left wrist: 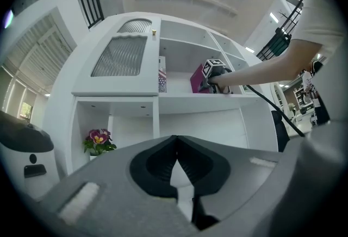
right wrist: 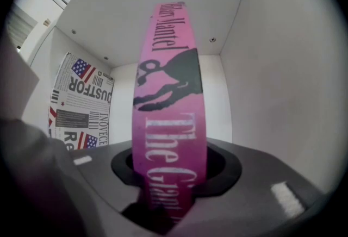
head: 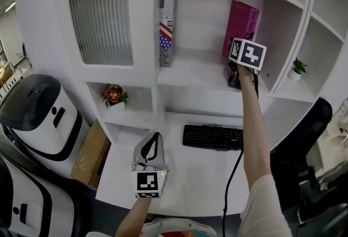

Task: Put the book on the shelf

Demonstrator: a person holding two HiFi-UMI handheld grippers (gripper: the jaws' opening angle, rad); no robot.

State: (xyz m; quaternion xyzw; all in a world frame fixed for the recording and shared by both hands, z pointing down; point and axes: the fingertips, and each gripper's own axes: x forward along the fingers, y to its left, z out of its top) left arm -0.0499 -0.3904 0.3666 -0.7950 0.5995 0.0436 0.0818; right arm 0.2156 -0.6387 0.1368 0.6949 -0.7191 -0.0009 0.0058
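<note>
Head view: the right arm reaches up, straight, to the upper shelf. The right gripper meets the foot of the pink book, which stands upright near the compartment's right wall. A newsprint-covered book stands well apart at the left wall, with open board between.

Only the right gripper view shows this gripper closed round the pink book's spine.

The left gripper hangs low over the worktop, near a keyboard. Its own view shows the gripper closed and empty.
</note>
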